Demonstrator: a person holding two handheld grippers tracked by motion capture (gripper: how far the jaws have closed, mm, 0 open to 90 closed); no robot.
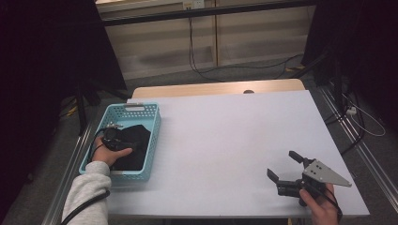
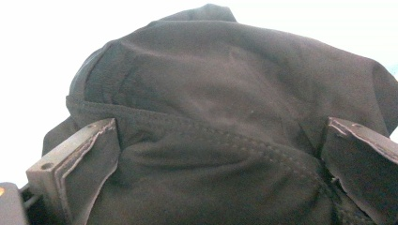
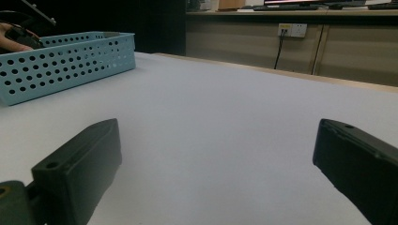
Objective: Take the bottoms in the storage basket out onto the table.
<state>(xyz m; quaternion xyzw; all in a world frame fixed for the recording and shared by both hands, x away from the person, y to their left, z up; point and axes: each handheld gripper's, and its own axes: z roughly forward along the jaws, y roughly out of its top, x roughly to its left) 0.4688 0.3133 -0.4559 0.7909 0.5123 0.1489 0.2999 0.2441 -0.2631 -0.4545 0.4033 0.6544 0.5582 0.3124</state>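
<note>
White table [image 1: 225, 140], blue basket [image 1: 152, 140] at its left edge, dark room behind.
Item: black cloth [image 2: 225, 108], lying in the basket, bunched between the spread jaws of the left gripper [image 2: 220, 154], not yet pinched. Likely soft, light, limp; best pinched at the stitched seam fold. Right gripper [image 1: 287, 168]: jaws apart, nothing between, over bare table.

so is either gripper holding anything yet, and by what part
Nothing is clamped. The left gripper has its jaws wide open around a bunched fold of the black cloth in the basket. The right gripper is open over the table.
</note>
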